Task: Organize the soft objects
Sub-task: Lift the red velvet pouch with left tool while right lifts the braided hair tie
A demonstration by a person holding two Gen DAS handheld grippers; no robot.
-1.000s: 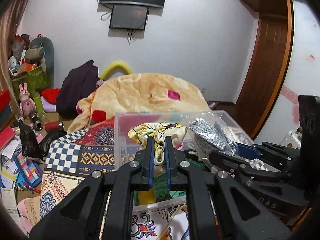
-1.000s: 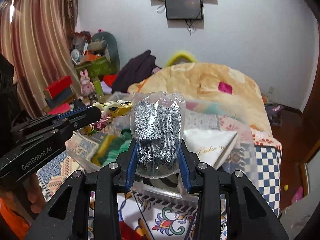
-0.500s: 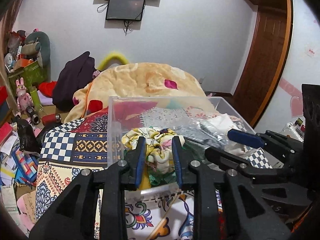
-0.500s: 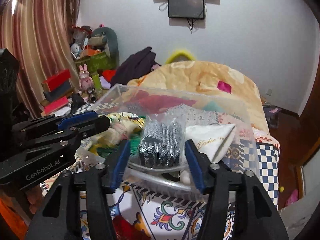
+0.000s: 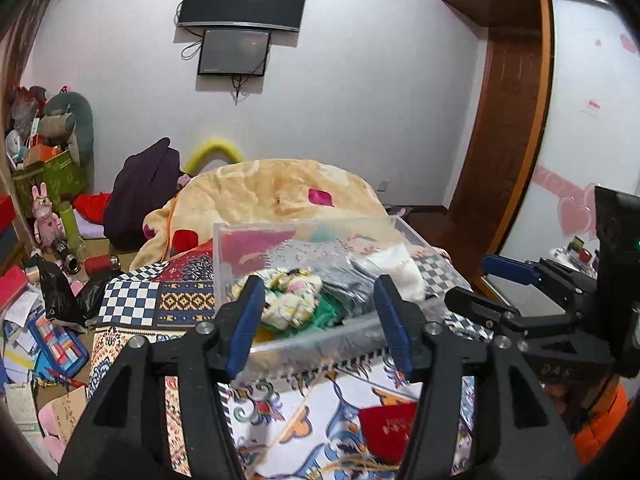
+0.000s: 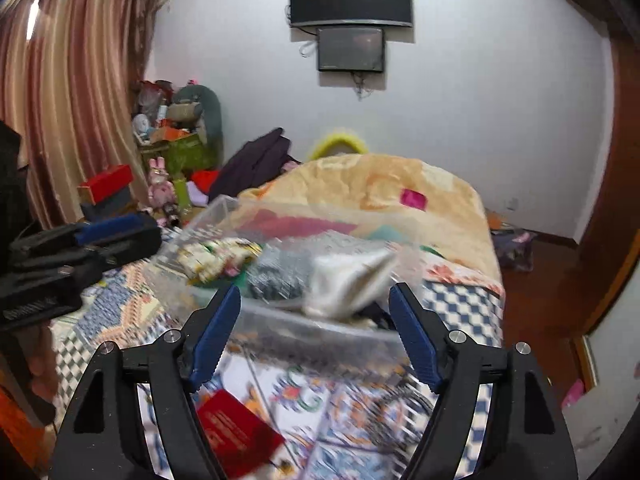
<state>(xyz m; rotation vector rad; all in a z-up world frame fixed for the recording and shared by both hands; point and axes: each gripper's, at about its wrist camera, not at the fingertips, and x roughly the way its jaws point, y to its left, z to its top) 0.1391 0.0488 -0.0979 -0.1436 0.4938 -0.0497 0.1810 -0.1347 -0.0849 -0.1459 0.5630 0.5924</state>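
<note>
left gripper: fingers spread wide, nothing between them; hangs at the near rim of the bin, on its 7 o'clock side.
right gripper: fingers spread wide too, empty; sits at the bin's near edge, about 5 o'clock. this view is motion-blurred.
clear plastic bin: on the bed, over a patterned quilt; open top, thin see-through walls.
floral fabric bundle: inside the bin, near-left part, lying loose on a green knit piece.
bagged grey gloves: inside the bin, centre, just beside the floral bundle at its 3 o'clock.
white folded cloth: inside the bin, right part, touching the grey bag.
red pouch: outside the bin, on the quilt below the fingers, at 6 o'clock of the bin.
handling, floral bundle: judged light, limp, crushable; pinch a raised fold on top, no risk of damage.
handling, grey gloves: soft inside but the film looks slick; grip through bag and knit together, mid-body, not by a loose corner.
handling, bin: likely light and prone to slide on the quilt if nudged; walls flex.
next candidate: red pouch looks flat; take it by an edge, judged easy to lift.
</note>
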